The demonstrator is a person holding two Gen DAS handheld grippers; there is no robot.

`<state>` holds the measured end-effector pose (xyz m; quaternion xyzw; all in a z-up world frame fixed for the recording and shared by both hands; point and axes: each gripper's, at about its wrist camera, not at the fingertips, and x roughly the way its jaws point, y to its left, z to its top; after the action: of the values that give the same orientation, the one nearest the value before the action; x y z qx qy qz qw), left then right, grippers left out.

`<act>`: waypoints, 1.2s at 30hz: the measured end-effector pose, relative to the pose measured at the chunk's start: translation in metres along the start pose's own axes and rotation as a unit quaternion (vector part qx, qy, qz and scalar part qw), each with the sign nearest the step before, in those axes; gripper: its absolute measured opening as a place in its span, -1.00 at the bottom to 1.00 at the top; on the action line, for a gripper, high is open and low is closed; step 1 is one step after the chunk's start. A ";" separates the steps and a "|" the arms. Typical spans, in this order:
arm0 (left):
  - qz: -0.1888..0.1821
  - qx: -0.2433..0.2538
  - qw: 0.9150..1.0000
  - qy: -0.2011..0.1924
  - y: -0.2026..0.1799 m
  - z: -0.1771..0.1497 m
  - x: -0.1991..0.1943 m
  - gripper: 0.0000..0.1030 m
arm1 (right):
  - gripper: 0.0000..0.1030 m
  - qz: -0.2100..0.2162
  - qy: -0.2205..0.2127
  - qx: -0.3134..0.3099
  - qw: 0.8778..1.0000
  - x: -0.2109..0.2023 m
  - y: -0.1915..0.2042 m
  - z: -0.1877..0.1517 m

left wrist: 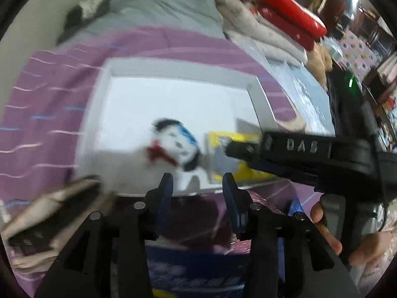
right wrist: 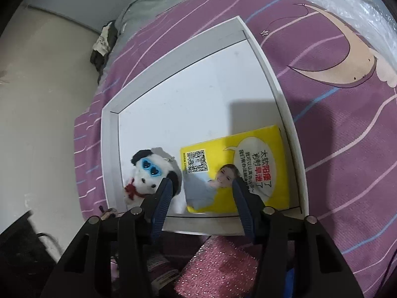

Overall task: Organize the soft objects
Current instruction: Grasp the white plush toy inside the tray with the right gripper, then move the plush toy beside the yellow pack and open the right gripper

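Observation:
A white tray (right wrist: 287, 114) lies on a purple striped bedspread (right wrist: 335, 149). In it lie a white plush dog (right wrist: 148, 173) with blue heart glasses and a red bow, and a flat yellow packet (right wrist: 258, 154). My right gripper (right wrist: 201, 186) is open and empty, hovering over the tray's near edge above the packet. In the blurred left wrist view the tray (left wrist: 263, 104), the plush dog (left wrist: 171, 146) and the yellow packet (left wrist: 238, 136) show again. My left gripper (left wrist: 197, 181) is open and empty at the tray's near rim. The right gripper's body reaches in from the right.
A pink glittery object (right wrist: 218, 260) and a rolled fabric piece (right wrist: 161, 270) lie below the right gripper. Clear plastic wrap (right wrist: 359, 7) lies at the far right. In the left wrist view, folded quilts (left wrist: 260, 32) and a red cushion (left wrist: 292, 15) are stacked behind.

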<state>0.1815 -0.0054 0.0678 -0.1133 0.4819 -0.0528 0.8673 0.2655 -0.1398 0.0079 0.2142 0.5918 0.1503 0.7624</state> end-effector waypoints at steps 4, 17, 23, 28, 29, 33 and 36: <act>0.003 -0.040 0.999 -0.025 0.028 -0.003 -0.019 -0.17 | -0.26 -0.026 -0.003 -0.007 1.000 0.000 0.003 -0.002; 0.022 -0.089 0.994 -0.059 0.066 -0.004 -0.037 -0.31 | -0.26 0.093 -0.032 -0.055 0.994 0.005 0.042 -0.009; 0.006 -0.115 0.992 -0.057 0.080 -0.006 -0.035 -0.31 | -0.25 0.074 -0.052 -0.076 0.993 0.022 0.052 -0.008; 0.007 -0.128 0.990 -0.057 0.085 -0.006 -0.035 -0.31 | -0.22 0.078 -0.016 -0.064 0.995 0.050 0.048 -0.007; 0.006 -0.128 0.990 -0.056 0.085 -0.006 -0.035 -0.31 | -0.22 0.081 -0.013 -0.064 0.995 0.051 0.048 -0.007; 0.005 -0.127 0.990 -0.056 0.085 -0.006 -0.034 -0.31 | -0.38 0.084 -0.012 -0.066 0.994 0.052 0.048 -0.009; 0.003 -0.125 0.991 -0.054 0.084 -0.005 -0.033 -0.31 | -0.44 0.090 -0.017 -0.064 0.994 0.049 0.046 -0.010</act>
<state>0.1584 0.0819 0.0714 -0.2223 0.4376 0.0164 0.8711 0.2695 -0.0746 -0.0119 0.2194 0.5461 0.2520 0.7682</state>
